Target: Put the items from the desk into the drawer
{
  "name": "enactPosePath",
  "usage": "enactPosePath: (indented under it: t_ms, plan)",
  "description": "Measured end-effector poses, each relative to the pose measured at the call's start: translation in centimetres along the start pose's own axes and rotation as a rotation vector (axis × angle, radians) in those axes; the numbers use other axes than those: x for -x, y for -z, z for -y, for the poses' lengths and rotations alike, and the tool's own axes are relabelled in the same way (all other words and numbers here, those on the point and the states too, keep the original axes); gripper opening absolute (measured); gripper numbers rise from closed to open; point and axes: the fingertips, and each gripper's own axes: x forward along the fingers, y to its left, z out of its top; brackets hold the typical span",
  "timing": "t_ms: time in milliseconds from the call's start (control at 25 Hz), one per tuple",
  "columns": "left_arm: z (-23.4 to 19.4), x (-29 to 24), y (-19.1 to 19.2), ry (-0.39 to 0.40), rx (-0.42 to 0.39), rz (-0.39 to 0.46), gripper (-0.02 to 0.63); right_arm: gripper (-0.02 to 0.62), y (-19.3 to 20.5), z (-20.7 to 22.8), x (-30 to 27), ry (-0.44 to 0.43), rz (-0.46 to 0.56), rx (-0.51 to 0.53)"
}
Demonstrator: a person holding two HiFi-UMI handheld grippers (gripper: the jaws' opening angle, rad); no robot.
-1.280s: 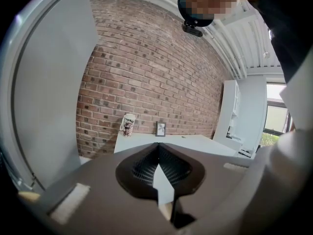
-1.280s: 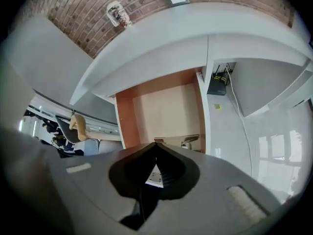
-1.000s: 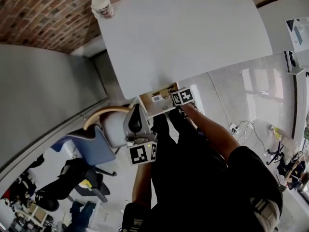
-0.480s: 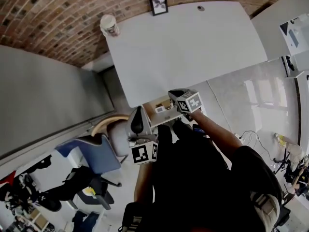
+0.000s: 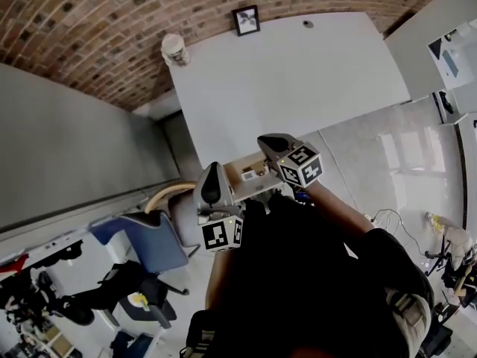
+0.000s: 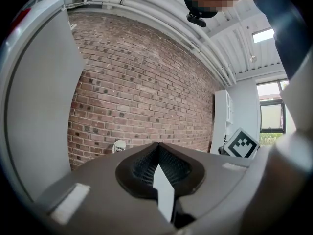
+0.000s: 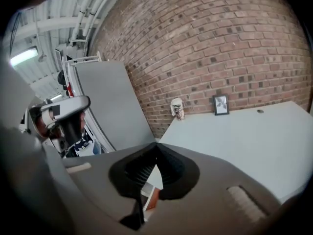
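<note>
**Paper cup** [image 5: 173,48]. Stands upright at the far left corner of the desk [image 5: 298,88], close to the brick wall [image 5: 89,36]. Not yet stowed.

**Picture frame** [image 5: 246,19]. Upright at the desk's far edge, to the right of the cup and well apart from it. Not yet stowed.

**Drawer** [image 5: 257,186]. Pulled open under the desk's near edge, between my two tools. Small pale things lie inside, too small for me to name.

**Left gripper** [image 6: 157,145]. Jaws together and nothing between the pads. It points level toward the wall, beside the drawer's left end.

**Right gripper** [image 7: 156,143]. Jaws closed and empty. It is held above the drawer's right end and tilted down across the desk top, with cup and frame both in its sight.

**Blue chair** [image 5: 153,241]. On the floor to my left, clear of the reach.

**Handling note.** I judge the step in hand to be the reach for the next item, most likely with the right gripper.
- Both items sit at the far edge, so I part the jaws early, before the tips arrive.
- For the cup, I close round the middle of its wall with light pressure, since paper crushes. I carry it upright, because it may hold something.
- For the frame, I pinch the top edge squarely, as a nudge could tip it backward.
- I lower either one into a bare part of the drawer.
</note>
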Motion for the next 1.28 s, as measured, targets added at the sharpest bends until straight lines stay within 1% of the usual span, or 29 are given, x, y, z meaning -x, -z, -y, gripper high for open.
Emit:
enactPosePath:
  t_ms: [240,400,1280]
  plan:
    - [0.8,0.3,-1.2,0.013,-0.01,0.023,0.015,0.003,-4.2,-2.2,4.2,0.001,0.138,0.079]
    - [1.3,0.3,-1.2,0.02,-0.015,0.024,0.015,0.003,-5.6,-3.4,6.7,0.002,0.209,0.096]
    - [2.4,0.3,-1.0,0.023,-0.023,0.02,0.015,0.003,-5.1,-3.2,8.0,-0.007,0.219,0.089]
